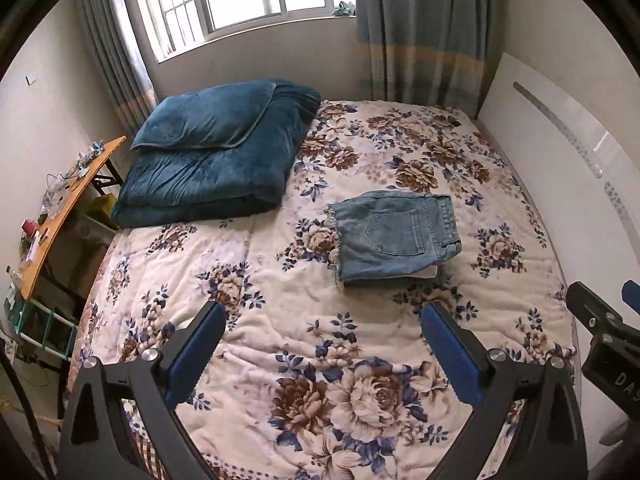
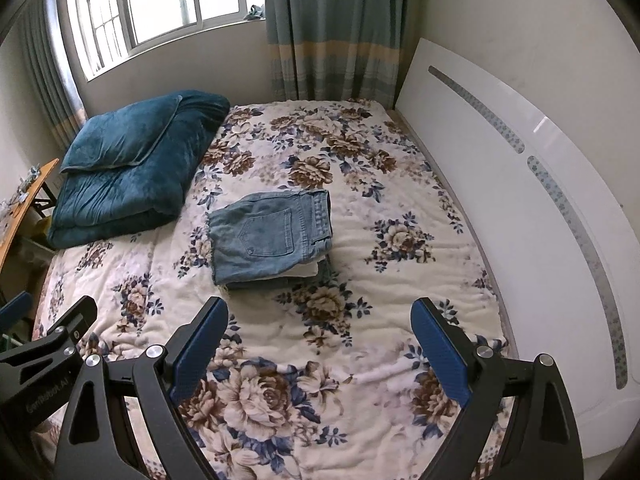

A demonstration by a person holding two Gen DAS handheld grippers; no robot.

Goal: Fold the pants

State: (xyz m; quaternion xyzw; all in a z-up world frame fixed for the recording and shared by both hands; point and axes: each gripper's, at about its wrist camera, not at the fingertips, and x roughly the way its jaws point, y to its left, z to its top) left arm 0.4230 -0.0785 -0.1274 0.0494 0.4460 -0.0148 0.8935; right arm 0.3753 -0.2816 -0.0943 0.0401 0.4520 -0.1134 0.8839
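Light blue denim pants [image 1: 394, 236] lie folded into a compact rectangle on the floral bedspread [image 1: 304, 312], back pocket up, waistband to the right. They also show in the right wrist view [image 2: 270, 240]. My left gripper [image 1: 324, 316] is open and empty, held above the bed on the near side of the pants. My right gripper [image 2: 320, 312] is open and empty, also on the near side of the pants, apart from them. The right gripper's body shows at the right edge of the left wrist view [image 1: 604, 332].
A folded teal blanket with a pillow [image 1: 216, 152] lies at the bed's far left. A white headboard [image 2: 520, 200] runs along the right. A wooden side table [image 1: 60, 208] with small items stands left of the bed. Window and curtains [image 1: 416, 28] are behind.
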